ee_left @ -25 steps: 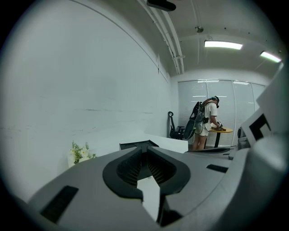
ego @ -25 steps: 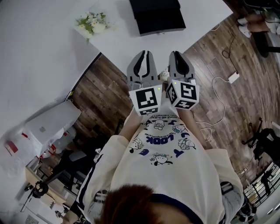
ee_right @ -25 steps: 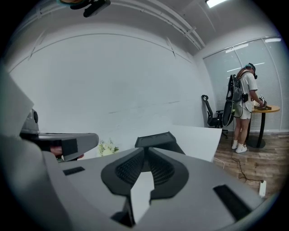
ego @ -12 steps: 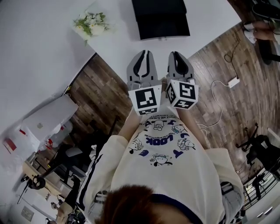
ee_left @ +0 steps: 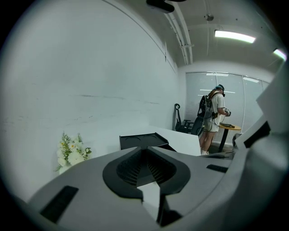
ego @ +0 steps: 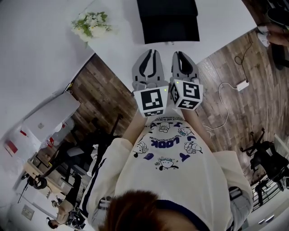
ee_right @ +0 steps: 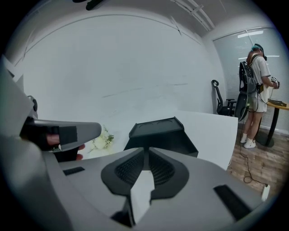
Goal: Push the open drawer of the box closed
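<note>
A bunch of flowers (ego: 90,25) sits at the left of the white table (ego: 122,45). The left gripper (ego: 149,53) is clenched on nothing, tips pressed together. The black box (ego: 168,18) stands on the table straight ahead and well apart, its open drawer (ee_right: 169,145) apparently facing both grippers. The right gripper (ego: 180,54) is likewise clenched and empty. Neither looks clearly nearer.

A black rectangular box (ego: 166,8) sits on the far side of the white surface (ego: 122,45), its drawer (ee_right: 169,145) pulled open toward the near side.
</note>
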`<state>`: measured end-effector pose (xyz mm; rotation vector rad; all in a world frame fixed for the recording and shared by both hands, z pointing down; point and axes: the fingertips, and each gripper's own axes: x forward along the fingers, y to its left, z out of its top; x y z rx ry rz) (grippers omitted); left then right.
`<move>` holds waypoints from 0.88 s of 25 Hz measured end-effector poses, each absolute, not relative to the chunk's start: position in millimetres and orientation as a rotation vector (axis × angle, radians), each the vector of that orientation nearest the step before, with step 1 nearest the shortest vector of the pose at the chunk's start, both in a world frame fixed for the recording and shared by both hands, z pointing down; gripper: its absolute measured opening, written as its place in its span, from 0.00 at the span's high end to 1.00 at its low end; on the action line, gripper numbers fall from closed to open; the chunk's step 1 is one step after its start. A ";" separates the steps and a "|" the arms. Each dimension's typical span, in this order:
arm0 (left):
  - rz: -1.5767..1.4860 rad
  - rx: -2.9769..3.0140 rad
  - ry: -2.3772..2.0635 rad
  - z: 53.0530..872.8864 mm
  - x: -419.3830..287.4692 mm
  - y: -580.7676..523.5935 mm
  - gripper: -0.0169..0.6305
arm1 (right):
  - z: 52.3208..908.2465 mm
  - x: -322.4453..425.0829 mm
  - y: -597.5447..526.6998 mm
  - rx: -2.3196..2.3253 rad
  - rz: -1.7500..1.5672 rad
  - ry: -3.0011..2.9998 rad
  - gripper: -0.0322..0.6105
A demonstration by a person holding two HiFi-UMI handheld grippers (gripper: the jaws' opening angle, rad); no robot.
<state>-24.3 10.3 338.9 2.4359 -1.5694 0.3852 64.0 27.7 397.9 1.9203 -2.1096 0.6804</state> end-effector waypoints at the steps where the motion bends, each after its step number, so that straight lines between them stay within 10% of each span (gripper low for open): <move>1: 0.392 2.429 -1.569 341.3 -23.7 8.2 0.91 | 399.8 64.6 25.2 1.914 0.688 -2.112 0.87; 22: 0.489 2.334 -1.557 387.7 -19.5 -11.3 0.91 | 448.6 65.9 3.7 1.791 0.814 -2.097 0.81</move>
